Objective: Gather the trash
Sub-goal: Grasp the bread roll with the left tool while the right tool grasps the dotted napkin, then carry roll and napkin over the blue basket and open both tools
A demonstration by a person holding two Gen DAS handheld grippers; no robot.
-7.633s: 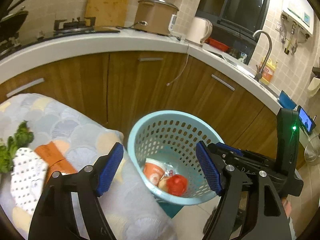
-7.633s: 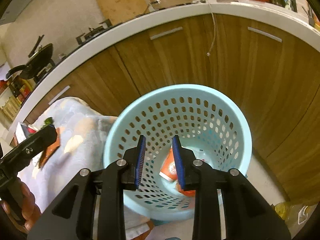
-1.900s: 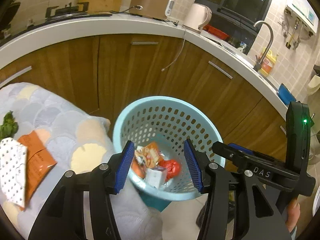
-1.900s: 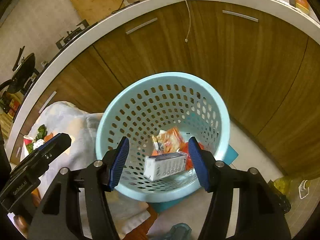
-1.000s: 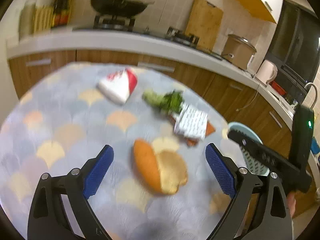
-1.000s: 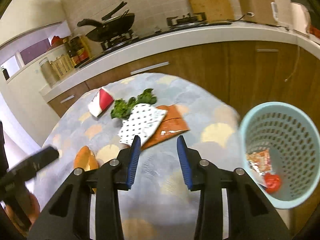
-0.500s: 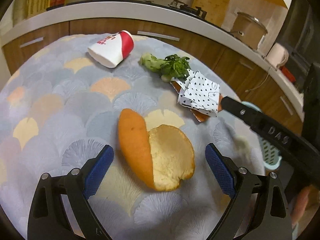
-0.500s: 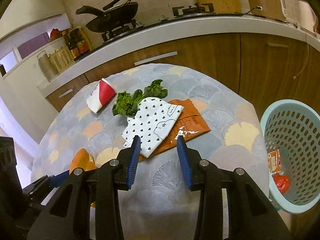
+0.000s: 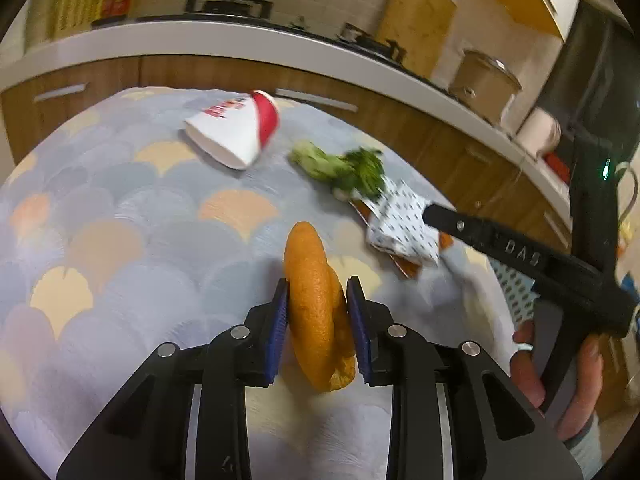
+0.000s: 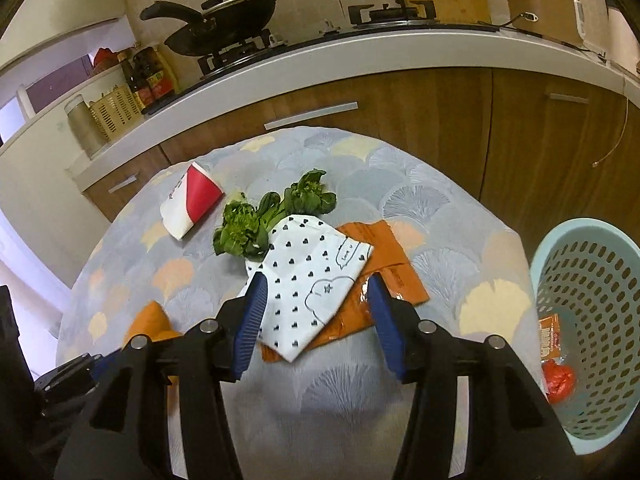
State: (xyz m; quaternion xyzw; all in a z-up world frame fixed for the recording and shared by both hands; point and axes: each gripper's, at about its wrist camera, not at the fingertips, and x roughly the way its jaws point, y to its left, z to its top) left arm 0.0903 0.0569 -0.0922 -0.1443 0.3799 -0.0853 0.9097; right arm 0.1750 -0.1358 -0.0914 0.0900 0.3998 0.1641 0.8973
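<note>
Left gripper [image 9: 316,320]: my jaws are closing, blue pads against both sides of the orange peel [image 9: 316,308].
Right gripper [image 10: 316,316]: my jaws are opening, pads apart over the heart-print paper [image 10: 312,280] and orange wrapper [image 10: 384,260].
Table [image 10: 420,196]: cup [image 10: 192,204] and greens [image 10: 272,216] near the far edge; bare cloth on my left.
Basket [image 10: 592,240]: beside the table's right edge, trash inside.

My left view smears with motion blur under warm indoor light; my right stays sharp, edges bowed, corners dark.
</note>
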